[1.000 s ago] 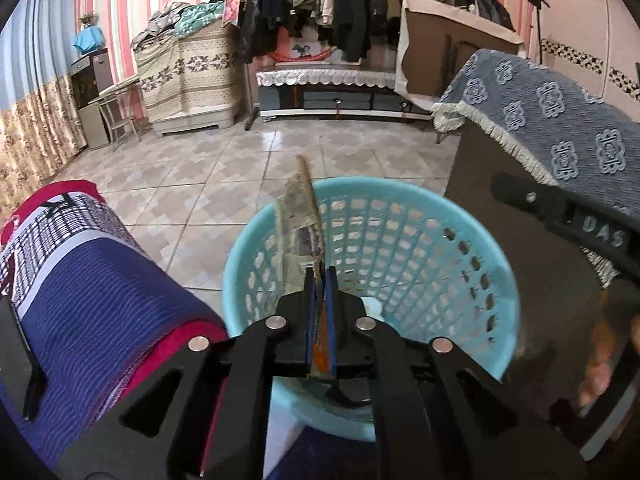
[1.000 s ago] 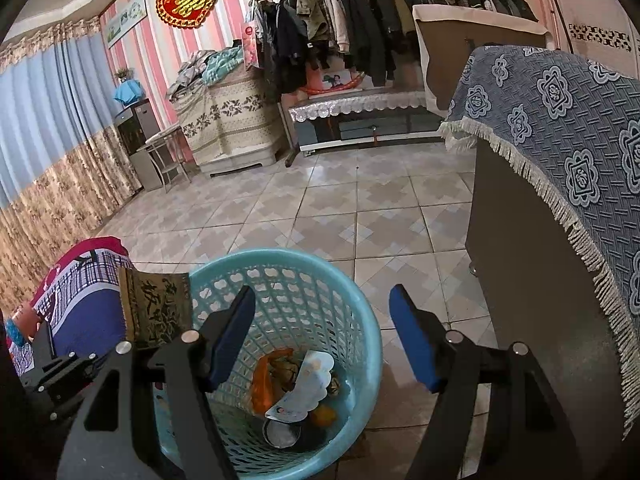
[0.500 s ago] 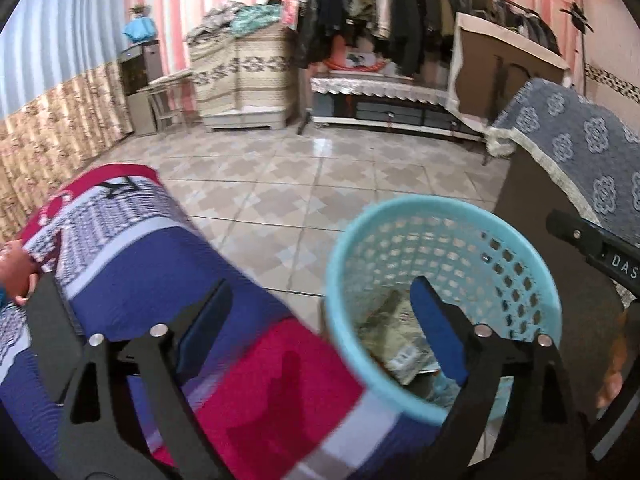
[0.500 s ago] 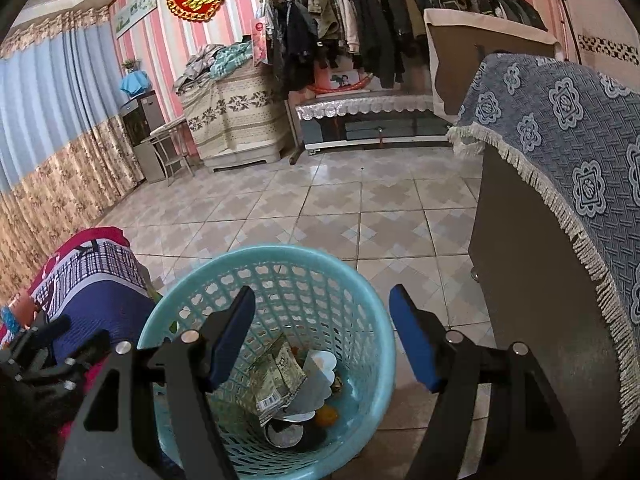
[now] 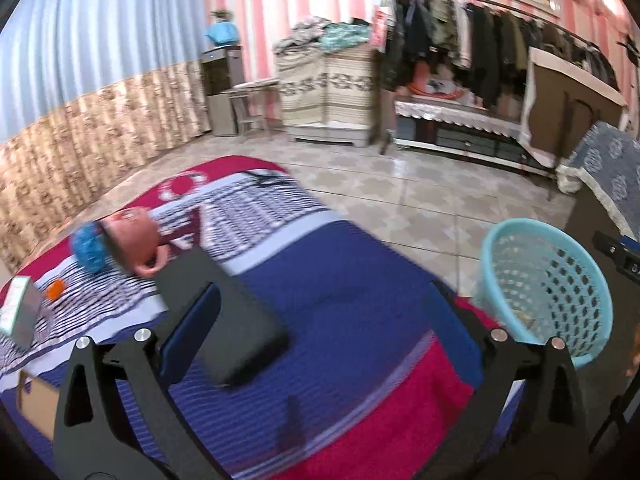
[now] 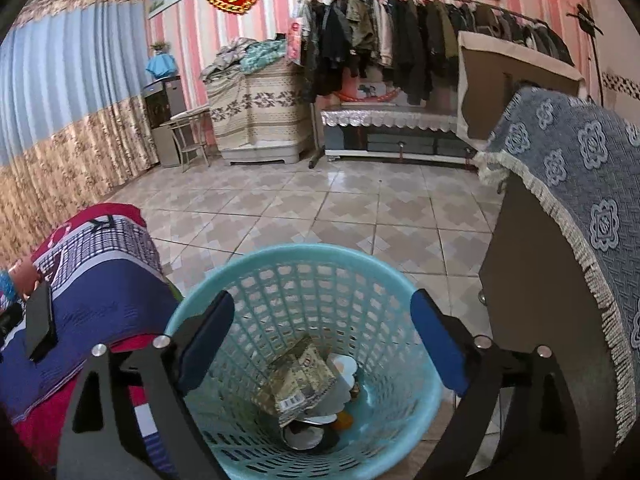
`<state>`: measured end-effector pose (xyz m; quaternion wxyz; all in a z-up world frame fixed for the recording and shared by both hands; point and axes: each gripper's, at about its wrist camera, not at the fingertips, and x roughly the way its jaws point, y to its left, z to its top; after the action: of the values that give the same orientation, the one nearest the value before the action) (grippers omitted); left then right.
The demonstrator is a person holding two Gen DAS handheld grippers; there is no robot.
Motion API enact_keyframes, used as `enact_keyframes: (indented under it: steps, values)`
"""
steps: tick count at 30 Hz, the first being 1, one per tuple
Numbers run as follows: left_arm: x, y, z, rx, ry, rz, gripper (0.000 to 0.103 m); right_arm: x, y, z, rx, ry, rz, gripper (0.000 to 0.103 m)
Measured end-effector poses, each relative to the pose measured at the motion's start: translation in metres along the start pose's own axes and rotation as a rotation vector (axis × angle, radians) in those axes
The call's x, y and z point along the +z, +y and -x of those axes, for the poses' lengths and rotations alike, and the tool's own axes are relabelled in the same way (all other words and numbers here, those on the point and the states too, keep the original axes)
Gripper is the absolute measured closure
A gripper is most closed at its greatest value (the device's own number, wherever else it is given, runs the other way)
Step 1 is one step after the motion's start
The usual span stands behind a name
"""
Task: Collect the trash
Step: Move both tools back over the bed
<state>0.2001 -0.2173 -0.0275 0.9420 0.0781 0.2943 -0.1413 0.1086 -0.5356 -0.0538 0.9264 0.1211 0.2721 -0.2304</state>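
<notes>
Above basket (image 6: pixel 224 320), right gripper (image 6: pixel 320 344) agape

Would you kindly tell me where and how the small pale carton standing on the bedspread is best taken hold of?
Probably by the upper half of the carton, coming down from above. It stands roughly upright on the striped bedspread with its top free, so pinching its two broad faces looks easiest. Blur hides its exact edges.

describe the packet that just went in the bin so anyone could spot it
Find the turquoise lattice basket on the tiled floor, between the striped bedspread and the dark cabinet. Look inside, at the bottom. The greenish-brown printed packet, creased and bearing a white barcode label, lies on top of the white and orange scraps.
</notes>
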Motion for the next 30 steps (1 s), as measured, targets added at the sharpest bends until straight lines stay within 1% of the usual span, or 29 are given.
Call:
enact_keyframes:
  steps: [3,5,8,10,14,16,21,27,30]
  values:
    - [-0.009,0.027,0.008,0.038,0.000,0.029,0.006,-0.001,0.015,0.005,0.030,-0.019,0.028,0.011]
    - [-0.018,0.048,0.015,0.077,0.000,0.046,0.006,-0.001,0.026,0.007,0.041,-0.029,0.054,0.011]
    - [-0.031,0.073,0.023,0.111,0.018,0.084,0.006,-0.006,0.041,0.011,0.064,-0.038,0.080,0.010]
    - [-0.040,0.086,0.028,0.123,0.027,0.111,0.006,-0.009,0.054,0.018,0.084,-0.058,0.097,0.010]
    - [-0.055,0.114,0.034,0.187,0.043,0.147,0.006,-0.016,0.076,0.032,0.113,-0.109,0.153,0.006]
    - [-0.061,0.127,0.038,0.193,0.051,0.164,0.006,-0.021,0.089,0.036,0.121,-0.126,0.197,0.006]
    - [-0.072,0.148,0.048,0.228,0.037,0.157,0.005,-0.026,0.115,0.040,0.163,-0.109,0.236,0.005]
    - [-0.081,0.162,0.050,0.235,0.035,0.165,0.006,-0.038,0.142,0.039,0.231,-0.082,0.286,0.005]
    - [-0.082,0.169,0.049,0.244,0.047,0.184,0.005,-0.044,0.151,0.036,0.257,-0.063,0.284,0.005]
